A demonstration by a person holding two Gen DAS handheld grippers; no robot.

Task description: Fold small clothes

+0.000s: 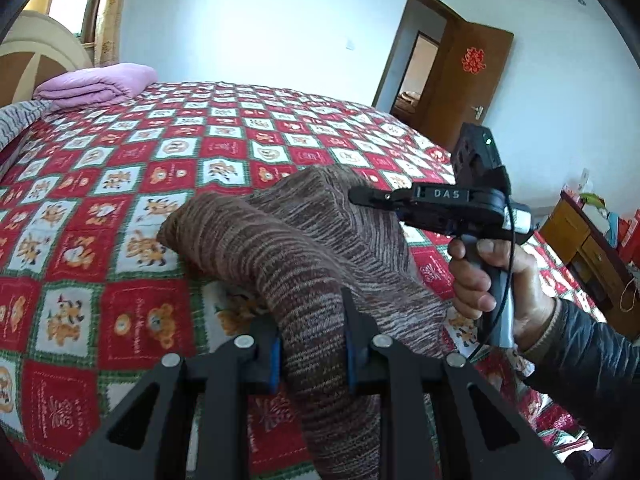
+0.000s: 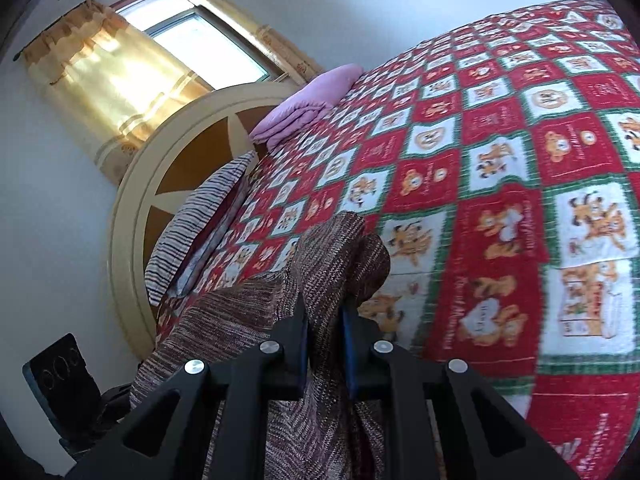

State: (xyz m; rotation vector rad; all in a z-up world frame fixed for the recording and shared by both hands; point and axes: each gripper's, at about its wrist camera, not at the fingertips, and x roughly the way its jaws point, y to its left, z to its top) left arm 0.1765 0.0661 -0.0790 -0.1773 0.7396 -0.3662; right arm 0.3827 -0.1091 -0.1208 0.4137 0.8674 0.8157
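A brown striped knit garment hangs between both grippers above a red, white and green checked bedspread. My left gripper is shut on a bunched edge of the knit, which runs up and away between the blue pads. In the left wrist view the right gripper sits at the right, held by a hand, its tip pinching the far edge of the same cloth. In the right wrist view my right gripper is shut on a fold of the knit garment, which drapes down to the lower left.
A folded lilac blanket and a striped pillow lie by the round headboard. A brown door stands open at the far right, with a wooden cabinet beside the bed. A window with yellow curtains is behind the headboard.
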